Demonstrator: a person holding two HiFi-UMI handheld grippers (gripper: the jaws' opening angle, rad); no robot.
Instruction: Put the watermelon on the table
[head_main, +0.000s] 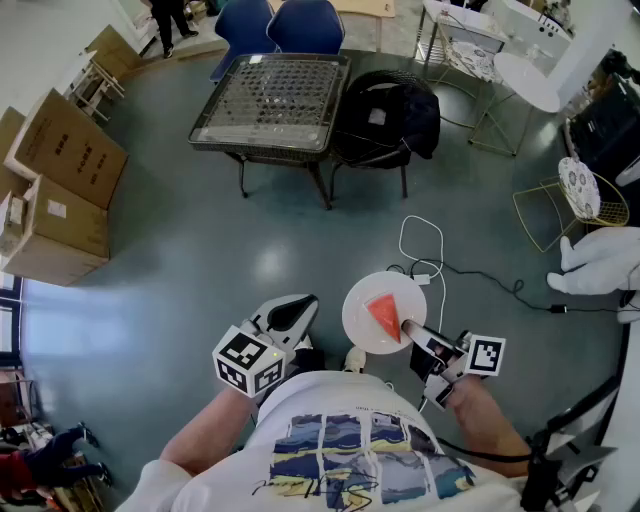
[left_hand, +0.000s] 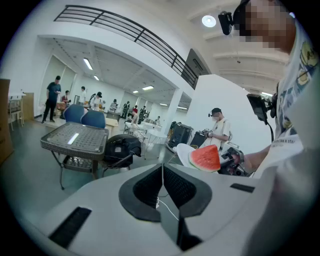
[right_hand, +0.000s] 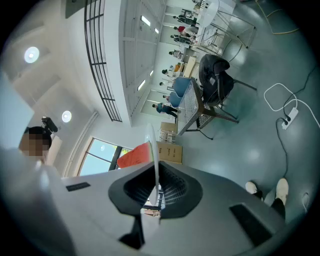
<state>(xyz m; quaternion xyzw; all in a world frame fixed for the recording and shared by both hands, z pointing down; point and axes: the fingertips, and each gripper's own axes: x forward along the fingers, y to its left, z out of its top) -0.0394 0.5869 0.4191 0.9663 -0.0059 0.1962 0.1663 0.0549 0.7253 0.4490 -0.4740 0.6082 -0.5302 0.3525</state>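
Note:
A red wedge of watermelon (head_main: 383, 313) lies on a round white plate (head_main: 360, 328), held in the air over the grey floor in front of me. My right gripper (head_main: 411, 331) is shut on the plate's near rim. In the right gripper view the plate (right_hand: 152, 145) stands edge-on between the pads, with the watermelon (right_hand: 134, 155) to its left. My left gripper (head_main: 299, 309) hangs left of the plate, shut and holding nothing (left_hand: 161, 180). From the left gripper view the watermelon (left_hand: 205, 157) shows at the right. The mesh-topped table (head_main: 270, 95) stands well ahead.
A black bag (head_main: 390, 115) sits on a chair right of the table, with blue chairs (head_main: 285, 25) behind it. Cardboard boxes (head_main: 50, 190) are stacked at the left. A white cable (head_main: 425, 262) trails on the floor. A wire chair (head_main: 560, 215) and a person's white sleeve (head_main: 600, 262) are at the right.

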